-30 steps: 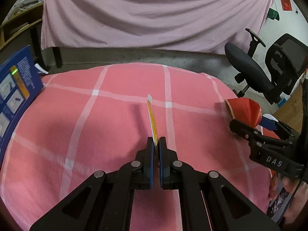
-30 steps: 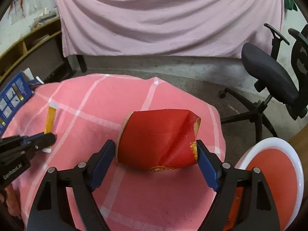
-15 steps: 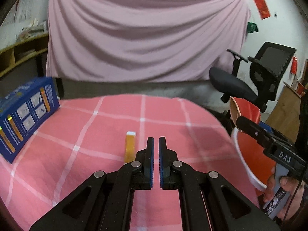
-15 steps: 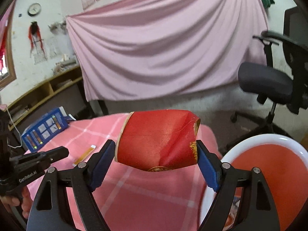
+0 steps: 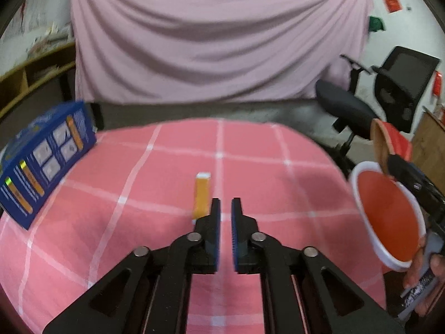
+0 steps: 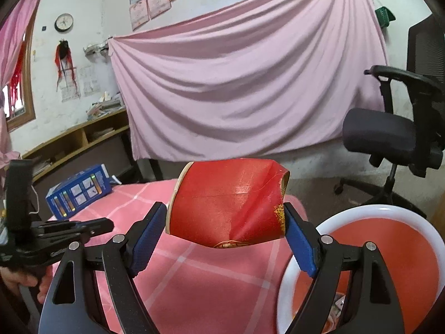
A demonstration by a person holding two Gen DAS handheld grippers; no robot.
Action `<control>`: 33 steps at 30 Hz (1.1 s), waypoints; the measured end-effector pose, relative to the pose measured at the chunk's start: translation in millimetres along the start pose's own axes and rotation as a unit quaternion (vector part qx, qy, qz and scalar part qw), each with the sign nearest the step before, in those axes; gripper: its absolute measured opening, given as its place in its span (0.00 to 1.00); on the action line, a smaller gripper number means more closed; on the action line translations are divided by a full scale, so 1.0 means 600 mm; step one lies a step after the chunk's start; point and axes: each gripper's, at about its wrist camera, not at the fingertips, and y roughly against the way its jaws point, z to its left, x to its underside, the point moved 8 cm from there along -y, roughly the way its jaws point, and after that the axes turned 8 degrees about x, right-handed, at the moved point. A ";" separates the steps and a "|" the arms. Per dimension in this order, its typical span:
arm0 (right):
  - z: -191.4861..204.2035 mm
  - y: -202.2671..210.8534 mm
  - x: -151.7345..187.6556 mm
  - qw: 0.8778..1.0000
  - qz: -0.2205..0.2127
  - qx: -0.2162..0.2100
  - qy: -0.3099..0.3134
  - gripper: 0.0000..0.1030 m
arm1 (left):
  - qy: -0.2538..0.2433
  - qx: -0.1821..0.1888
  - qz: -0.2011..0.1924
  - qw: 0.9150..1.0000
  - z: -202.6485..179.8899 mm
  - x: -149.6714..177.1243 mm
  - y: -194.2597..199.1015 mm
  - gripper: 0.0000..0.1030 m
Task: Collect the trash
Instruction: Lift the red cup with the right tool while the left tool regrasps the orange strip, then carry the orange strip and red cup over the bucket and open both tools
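Observation:
A yellow sachet (image 5: 202, 194) lies flat on the pink checked tablecloth (image 5: 133, 183), just left of my left gripper (image 5: 225, 204). That gripper's jaws are opening, with a narrow gap and nothing between them. My right gripper (image 6: 224, 208) is shut on a crushed red paper cup (image 6: 228, 200), held sideways above the table's right edge. In the left wrist view the cup (image 5: 395, 142) hangs over a bin with a white rim (image 5: 353, 183) and a red inside. The same bin (image 6: 347, 214) sits low at the right of the right wrist view.
A blue box (image 5: 44, 161) stands at the table's left edge. A black office chair (image 6: 389, 130) is on the floor beyond the bin. A pink sheet hangs along the back wall, wooden shelves to its left. A hand (image 5: 420, 275) grips the right tool.
The left gripper let go of the sachet, which now lies flat on the cloth, drew back, and its jaws parted slightly. The right gripper lifted the cup and tilted upward beside the bin.

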 end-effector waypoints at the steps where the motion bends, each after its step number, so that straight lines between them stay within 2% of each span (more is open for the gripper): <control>1: 0.007 -0.006 0.001 1.000 0.004 -0.002 0.006 0.79 | 0.005 -0.005 0.007 1.000 0.004 0.003 -0.004 0.21; 2: 0.010 -0.008 0.003 1.000 0.006 -0.002 0.010 0.79 | 0.009 -0.008 0.014 1.000 0.011 0.004 -0.012 0.32; 3: 0.012 -0.010 0.006 1.000 0.009 -0.002 0.013 0.79 | 0.012 -0.012 0.020 1.000 0.015 0.005 -0.019 0.36; 11: 0.031 -0.035 0.032 0.998 0.038 -0.002 0.042 0.79 | -0.005 -0.026 0.079 0.997 0.026 0.005 -0.070 0.36; 12: 0.030 -0.036 0.034 0.998 0.040 -0.002 0.043 0.79 | -0.010 -0.027 0.081 0.996 0.026 0.004 -0.072 0.35; 14: 0.031 -0.039 0.039 0.998 0.046 -0.001 0.045 0.79 | -0.022 -0.029 0.087 0.996 0.025 0.004 -0.076 0.18; 16: 0.030 -0.040 0.041 0.998 0.048 0.000 0.043 0.79 | -0.035 -0.029 0.094 0.995 0.022 0.007 -0.081 0.10; 19: 0.031 -0.038 0.041 0.998 0.047 0.002 0.040 0.79 | -0.037 -0.026 0.093 0.995 0.016 0.009 -0.079 0.10; 23: 0.025 -0.029 0.036 0.999 0.039 0.004 0.033 0.79 | -0.028 -0.014 0.067 0.997 0.006 0.005 -0.057 0.10; 26: 0.016 -0.017 0.024 0.999 0.021 0.007 0.024 0.79 | -0.030 0.001 0.025 0.999 -0.015 -0.014 -0.027 0.10; 30: -0.007 0.020 -0.007 0.999 -0.031 0.014 -0.003 0.79 | -0.045 0.021 -0.040 0.998 -0.056 -0.046 0.024 0.10; 33: -0.028 0.056 -0.035 0.996 -0.081 0.021 -0.026 0.79 | -0.066 0.042 -0.094 0.993 -0.098 -0.071 0.069 0.10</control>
